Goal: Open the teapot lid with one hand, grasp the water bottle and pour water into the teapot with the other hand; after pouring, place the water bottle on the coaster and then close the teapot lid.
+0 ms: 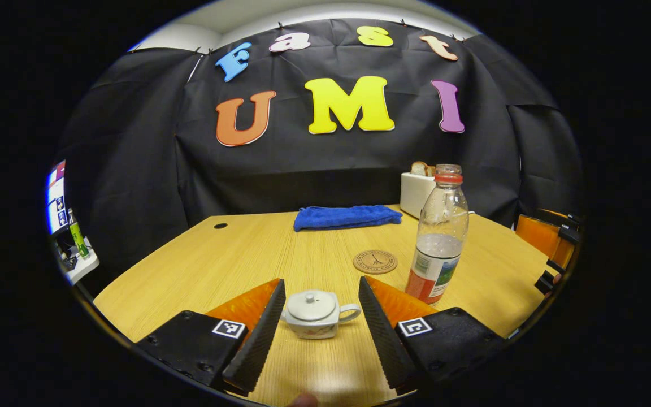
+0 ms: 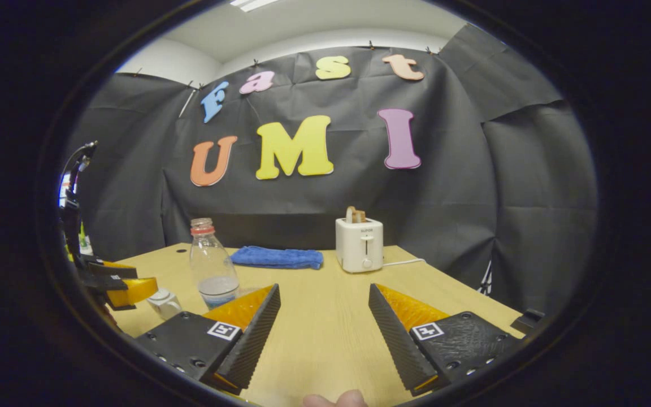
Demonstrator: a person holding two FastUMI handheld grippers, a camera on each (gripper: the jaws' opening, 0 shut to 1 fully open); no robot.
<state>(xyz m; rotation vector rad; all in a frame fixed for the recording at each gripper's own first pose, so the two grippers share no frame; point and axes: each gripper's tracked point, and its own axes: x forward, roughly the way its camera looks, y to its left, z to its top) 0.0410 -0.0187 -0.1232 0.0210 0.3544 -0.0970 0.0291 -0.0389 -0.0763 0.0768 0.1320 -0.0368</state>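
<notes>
A small white teapot (image 1: 315, 314) with its lid (image 1: 311, 303) on sits on the wooden table, between the fingers of my open left gripper (image 1: 321, 289), which do not touch it. A clear uncapped water bottle (image 1: 439, 236), partly filled, stands upright to the right of the teapot. The round cork coaster (image 1: 374, 261) lies just behind and left of the bottle. In the right gripper view my right gripper (image 2: 324, 295) is open over bare table, with the bottle (image 2: 211, 264) to its left, the teapot (image 2: 164, 302) farther left and the left gripper (image 2: 116, 285) beside the teapot.
A folded blue cloth (image 1: 347, 216) lies at the back of the table. A white toaster (image 2: 359, 244) with bread in it stands at the back, its cord trailing right. The other gripper's body (image 1: 548, 240) shows at the right edge.
</notes>
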